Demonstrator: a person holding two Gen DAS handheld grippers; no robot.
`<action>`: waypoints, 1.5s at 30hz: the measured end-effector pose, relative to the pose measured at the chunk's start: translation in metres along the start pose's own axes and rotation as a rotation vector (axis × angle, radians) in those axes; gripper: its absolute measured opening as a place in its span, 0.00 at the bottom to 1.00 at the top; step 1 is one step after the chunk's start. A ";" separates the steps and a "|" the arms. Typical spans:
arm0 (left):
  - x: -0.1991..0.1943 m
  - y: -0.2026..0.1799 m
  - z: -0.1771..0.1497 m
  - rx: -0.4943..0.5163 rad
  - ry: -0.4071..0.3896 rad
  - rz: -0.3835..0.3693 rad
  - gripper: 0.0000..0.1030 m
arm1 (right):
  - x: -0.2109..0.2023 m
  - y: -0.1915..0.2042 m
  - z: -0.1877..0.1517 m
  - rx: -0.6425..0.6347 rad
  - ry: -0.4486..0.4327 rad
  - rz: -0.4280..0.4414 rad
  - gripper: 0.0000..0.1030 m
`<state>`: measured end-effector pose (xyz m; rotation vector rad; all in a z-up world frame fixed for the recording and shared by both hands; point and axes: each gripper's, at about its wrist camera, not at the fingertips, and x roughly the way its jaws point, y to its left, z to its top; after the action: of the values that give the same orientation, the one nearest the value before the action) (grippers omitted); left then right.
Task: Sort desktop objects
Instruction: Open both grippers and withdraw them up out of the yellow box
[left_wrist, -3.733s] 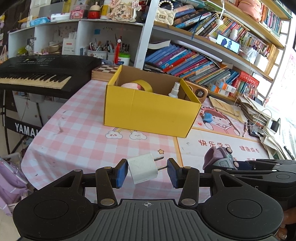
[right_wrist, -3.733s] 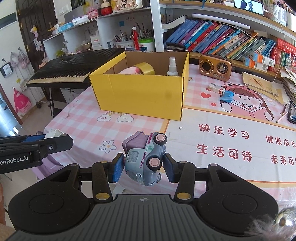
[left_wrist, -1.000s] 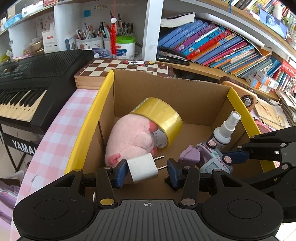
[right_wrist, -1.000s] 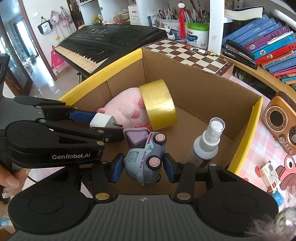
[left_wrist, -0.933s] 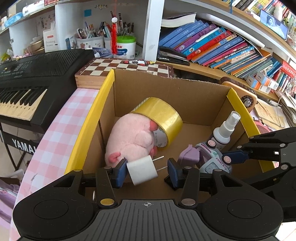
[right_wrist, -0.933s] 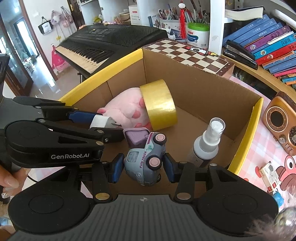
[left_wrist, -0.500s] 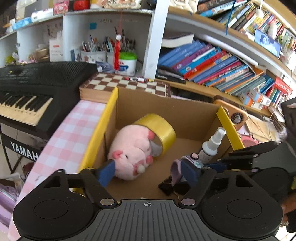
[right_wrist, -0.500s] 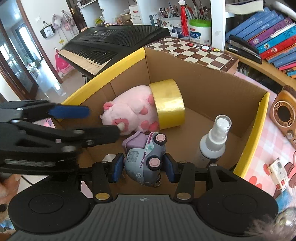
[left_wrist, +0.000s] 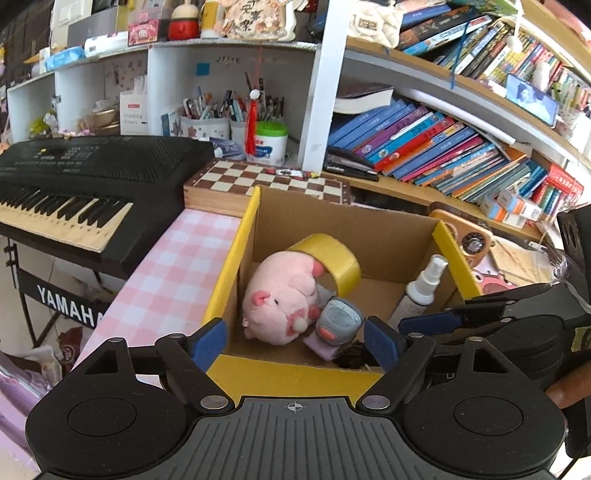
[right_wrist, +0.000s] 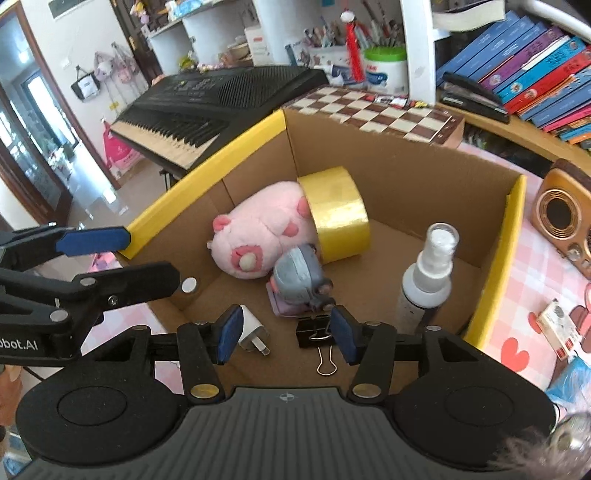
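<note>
The yellow cardboard box (left_wrist: 229, 273) holds a pink pig plush (left_wrist: 280, 295), a yellow tape roll (left_wrist: 332, 258) and a spray bottle (left_wrist: 421, 284). The grey-purple toy truck (right_wrist: 299, 277) lies on the box floor against the pig and touches neither of my right gripper's pads. My right gripper (right_wrist: 287, 334) hovers over the box's near end, its jaws opening with nothing gripped. The white charger plug (right_wrist: 253, 332) and a black binder clip (right_wrist: 314, 330) lie on the floor below it. My left gripper (left_wrist: 294, 341) sits above the near wall, its jaws opening wide and empty.
A black keyboard (left_wrist: 74, 177) stands to the left and a chessboard (left_wrist: 266, 181) sits behind the box. Packed bookshelves (left_wrist: 443, 147) rise at the back. A brown radio (right_wrist: 561, 218) rests on the pink checked tablecloth (left_wrist: 166, 273) right of the box.
My left gripper let go of the white charger, opened wide and drew back upward from the box. My right gripper's jaws parted and the toy truck dropped onto the box floor beside the pig.
</note>
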<state>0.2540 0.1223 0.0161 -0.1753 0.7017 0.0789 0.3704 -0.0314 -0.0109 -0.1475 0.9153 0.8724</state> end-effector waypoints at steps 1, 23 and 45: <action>-0.004 -0.002 -0.001 0.005 -0.006 -0.005 0.81 | -0.004 0.002 -0.002 0.001 -0.010 -0.006 0.49; -0.090 -0.015 -0.055 0.088 -0.082 -0.047 0.82 | -0.123 0.061 -0.105 0.128 -0.333 -0.391 0.50; -0.137 -0.021 -0.129 0.128 -0.039 -0.026 0.82 | -0.145 0.133 -0.205 0.201 -0.328 -0.459 0.56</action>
<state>0.0707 0.0761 0.0112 -0.0600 0.6636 0.0127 0.1017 -0.1244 0.0001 -0.0349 0.6193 0.3606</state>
